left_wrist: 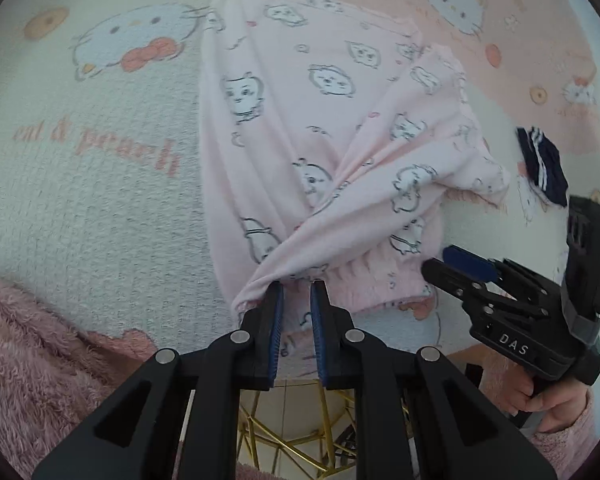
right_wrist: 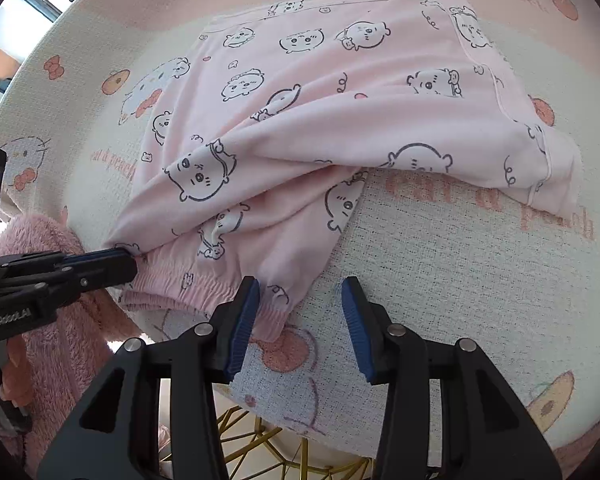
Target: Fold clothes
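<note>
A: On the tabletop (right_wrist: 460, 264), near edge: pink pants (right_wrist: 320, 92) lie partly folded on the printed cover, waistband toward us, long axis running away from the tongs.

B: Left tongs (left_wrist: 296, 286)?

A: Nearly closed. Right wrist view shows them pinching the gathered fabric at the waistband (right_wrist: 172, 288) corner. From their own camera a narrow gap shows between the pads, cloth bunched at the tips.

B: Right tongs (right_wrist: 300, 292)?

A: Spread, holding nothing. They sit just off the other waistband corner; the left pad is touching or just beside the cuffed edge, I cannot tell which.

B: So what does the next move turn on?

A: My read: right is the nearer one to the free corner, which lies slightly left and ahead of its gap. Pinch there, then both corners can carry along the long axis.

B: Containers?

A: None in view. Dark striped item (left_wrist: 542, 166) lies well apart, far right.
</note>
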Motion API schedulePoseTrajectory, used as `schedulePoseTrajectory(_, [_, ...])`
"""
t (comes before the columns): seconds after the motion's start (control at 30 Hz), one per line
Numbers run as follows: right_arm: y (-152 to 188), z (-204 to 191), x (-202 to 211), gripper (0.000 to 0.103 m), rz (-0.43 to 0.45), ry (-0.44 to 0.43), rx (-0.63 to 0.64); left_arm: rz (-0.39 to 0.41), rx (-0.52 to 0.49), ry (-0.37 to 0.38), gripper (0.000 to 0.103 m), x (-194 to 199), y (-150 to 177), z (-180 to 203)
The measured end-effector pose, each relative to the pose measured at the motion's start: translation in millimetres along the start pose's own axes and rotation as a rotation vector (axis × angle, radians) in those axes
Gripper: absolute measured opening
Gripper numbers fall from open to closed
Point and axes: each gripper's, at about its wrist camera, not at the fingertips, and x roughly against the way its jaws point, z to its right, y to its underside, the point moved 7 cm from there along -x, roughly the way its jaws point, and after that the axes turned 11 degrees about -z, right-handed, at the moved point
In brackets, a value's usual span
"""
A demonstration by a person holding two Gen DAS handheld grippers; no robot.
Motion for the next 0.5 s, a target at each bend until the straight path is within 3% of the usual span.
schedulePoseTrajectory(0.13, [6,13,4,0.043,-0.022,0.128,0.018,-0.042,0.211,0.301,0.015,4,9,-28])
schedulePoseTrajectory(0.2, [10,17,9,0.043,-0.009,0.137,0.023,0.002,0.21,0.289,0.016,15,10,-32])
schedulePoseTrajectory(0.27, [11,18,16,0.043,0.011,0.082,-0.01,0.042,0.206,0.27,0.016,25,10,-36])
schedulePoseTrajectory(0.33, [8,14,24,0.043,0.05,0.023,-0.029,0.044,0.186,0.205,0.017,24,9,-35])
schedulePoseTrajectory(0.5, [1,-9,19,0.044,0.063,-0.06,0.005,0.0,0.162,0.2,0.029,6,7,-30])
